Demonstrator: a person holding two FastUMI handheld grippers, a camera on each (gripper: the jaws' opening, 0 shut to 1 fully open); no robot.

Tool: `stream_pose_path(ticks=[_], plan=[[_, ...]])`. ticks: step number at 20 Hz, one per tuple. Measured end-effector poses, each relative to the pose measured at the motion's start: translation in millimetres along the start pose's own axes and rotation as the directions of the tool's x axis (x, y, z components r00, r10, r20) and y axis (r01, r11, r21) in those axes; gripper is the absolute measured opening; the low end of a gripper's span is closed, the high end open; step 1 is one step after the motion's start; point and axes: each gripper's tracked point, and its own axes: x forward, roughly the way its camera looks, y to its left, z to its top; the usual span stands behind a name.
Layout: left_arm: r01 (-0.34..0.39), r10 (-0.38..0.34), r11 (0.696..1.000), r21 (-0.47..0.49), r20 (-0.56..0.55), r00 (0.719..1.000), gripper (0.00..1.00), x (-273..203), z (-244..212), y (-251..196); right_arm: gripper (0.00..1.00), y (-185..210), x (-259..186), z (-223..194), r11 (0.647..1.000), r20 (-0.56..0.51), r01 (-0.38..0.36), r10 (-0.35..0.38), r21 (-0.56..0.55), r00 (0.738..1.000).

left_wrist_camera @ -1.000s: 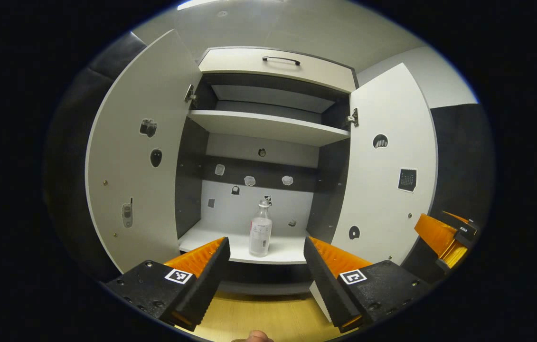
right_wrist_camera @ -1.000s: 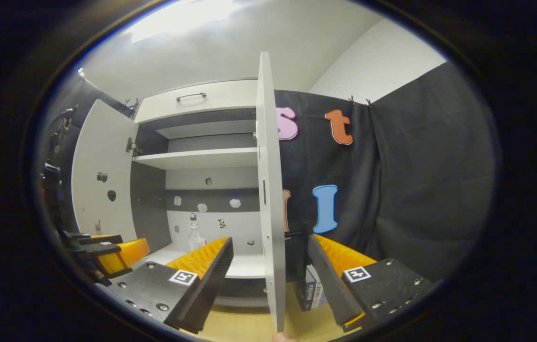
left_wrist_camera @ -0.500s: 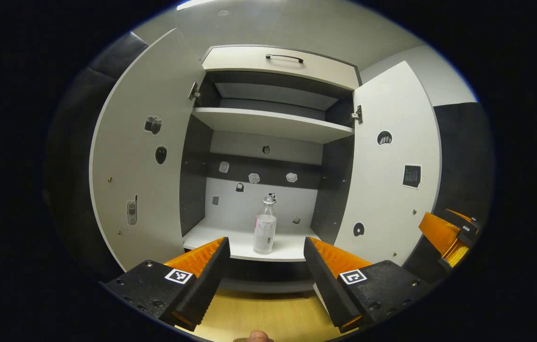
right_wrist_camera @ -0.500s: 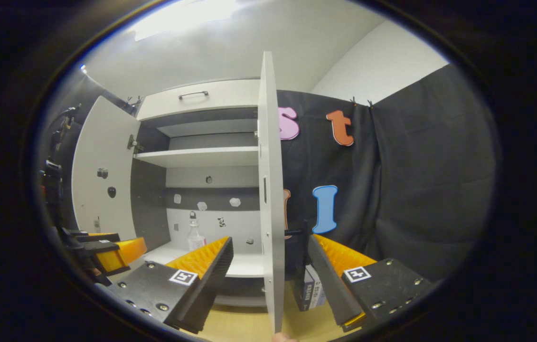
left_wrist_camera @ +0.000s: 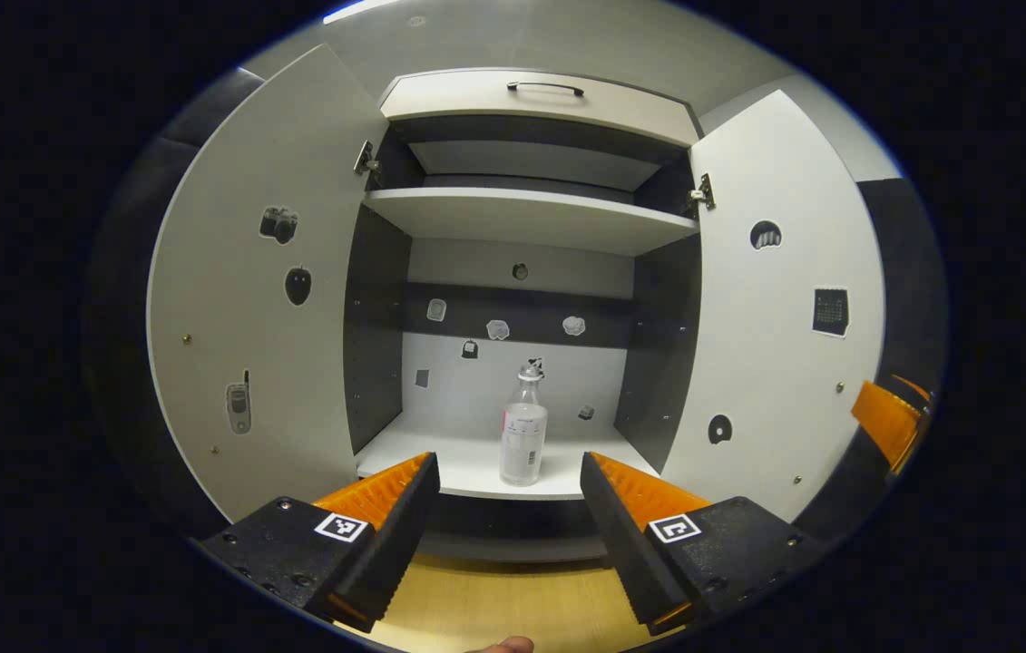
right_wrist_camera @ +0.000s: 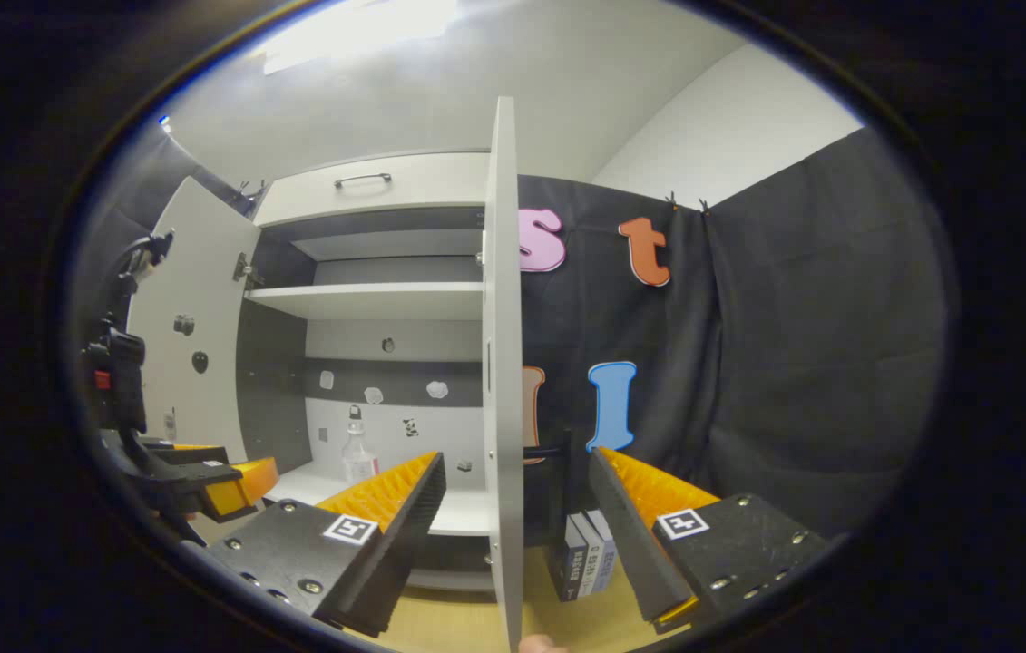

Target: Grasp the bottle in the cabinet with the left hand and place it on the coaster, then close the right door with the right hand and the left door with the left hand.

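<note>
Closer now: left claw (left_wrist_camera: 506,494) wide before clear ribbed-cap bottle (left_wrist_camera: 523,437); right claw (right_wrist_camera: 517,494) wide.

A ceiling light (right_wrist_camera: 358,27) glares from overhead. The cabinet (left_wrist_camera: 522,272) interior is evenly lit and sharp. Fisheye distortion bows its doors outward.

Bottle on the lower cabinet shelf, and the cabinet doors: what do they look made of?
The bottle looks like clear plastic or glass; the shelf's back wall shows through its upper part, a pale label wraps the body, and which of the two it is I cannot tell. The left door and right door look like matte light-grey laminated board: flat, no gloss, with small screw heads showing.
</note>
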Motion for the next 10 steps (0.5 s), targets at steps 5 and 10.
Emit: stream_pose_path(ticks=[5, 10], plan=[[0.004, -0.003, 1.0, 0.017, -0.039, 0.999, 0.97, 55, -11, 9, 0.99, -17, 1, -3, 0.998, -0.003, 0.059, -0.059, -0.021, 0.998], [0.051, -0.048, 0.998, 0.046, -0.051, 0.998, 0.96, 113, -15, -5, 0.97, -24, 0, -4, 0.996, 0.0, 0.085, -0.085, -0.036, 0.996]])
